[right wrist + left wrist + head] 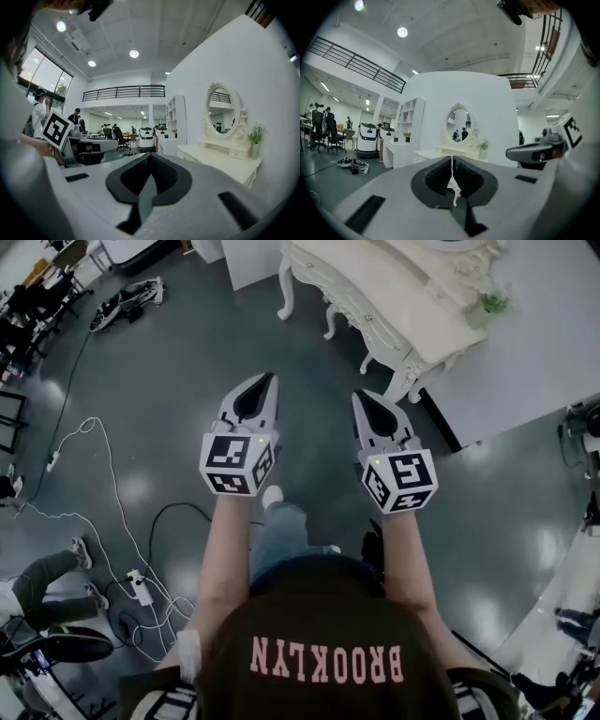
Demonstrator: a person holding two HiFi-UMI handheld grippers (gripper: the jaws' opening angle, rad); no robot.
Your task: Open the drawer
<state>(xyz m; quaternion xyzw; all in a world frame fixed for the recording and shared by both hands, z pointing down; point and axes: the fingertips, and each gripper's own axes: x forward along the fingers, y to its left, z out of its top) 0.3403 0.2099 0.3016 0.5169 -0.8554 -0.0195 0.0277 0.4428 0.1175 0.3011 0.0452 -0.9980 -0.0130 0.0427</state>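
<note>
Grey floor (159,427) lying underfoot. Left gripper (265,381), right gripper (364,397): I am holding both level, jaws closed together, empty. Dressing table (412,306) standing ahead, well apart. Its drawer (370,322) is sitting in the front, probably light and sliding. I am judging its handle the hold.

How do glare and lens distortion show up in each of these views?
Head view: ceiling lights glare as pale blotches on the glossy dark grey floor. Left gripper view: heavy fisheye, dark corners; the black balcony railing curves, and the round ceiling lamp is blown out. Right gripper view: the tall window is overexposed; the oval white-framed mirror is sharp.
</note>
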